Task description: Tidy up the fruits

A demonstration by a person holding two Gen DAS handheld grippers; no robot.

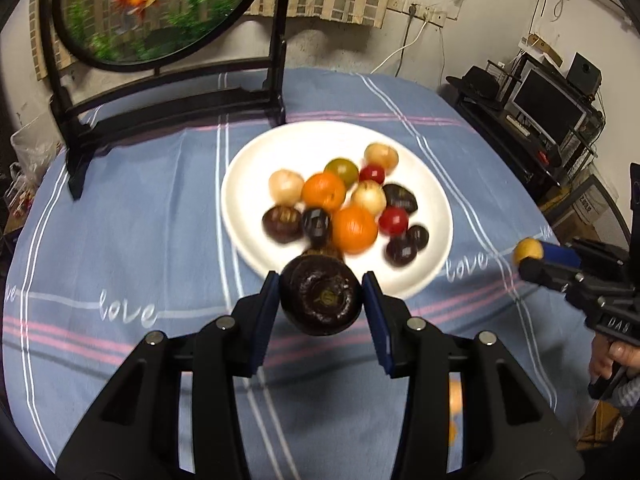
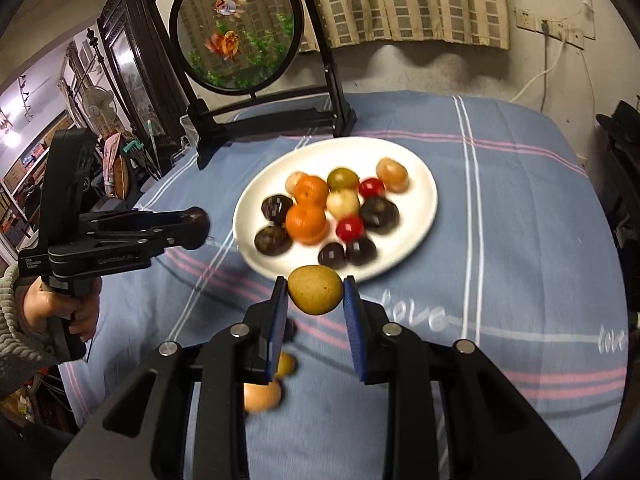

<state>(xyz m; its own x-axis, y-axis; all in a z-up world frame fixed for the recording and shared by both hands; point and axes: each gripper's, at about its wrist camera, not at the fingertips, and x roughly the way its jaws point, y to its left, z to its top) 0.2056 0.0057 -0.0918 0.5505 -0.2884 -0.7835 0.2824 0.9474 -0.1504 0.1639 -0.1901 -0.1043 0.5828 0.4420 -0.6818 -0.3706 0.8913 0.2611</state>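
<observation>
A white plate [image 1: 260, 152] [image 2: 416, 160] in the middle of the table holds several small fruits: oranges [image 1: 354, 229], red, pale and dark ones. My left gripper [image 1: 322, 298] is shut on a dark purple mangosteen [image 1: 320, 300], held just in front of the plate's near rim; it shows at the left of the right wrist view [image 2: 196, 224]. My right gripper [image 2: 315, 292] is shut on a yellow-brown fruit [image 2: 315, 289] just short of the plate's near edge; it shows at the right of the left wrist view [image 1: 528, 256].
A blue striped cloth [image 1: 140, 240] covers the table. A round goldfish screen on a black stand [image 1: 168, 92] [image 2: 240, 28] stands behind the plate. Two loose fruits [image 2: 262, 396] lie on the cloth under my right gripper. Shelves and a monitor [image 1: 548, 104] stand at the right.
</observation>
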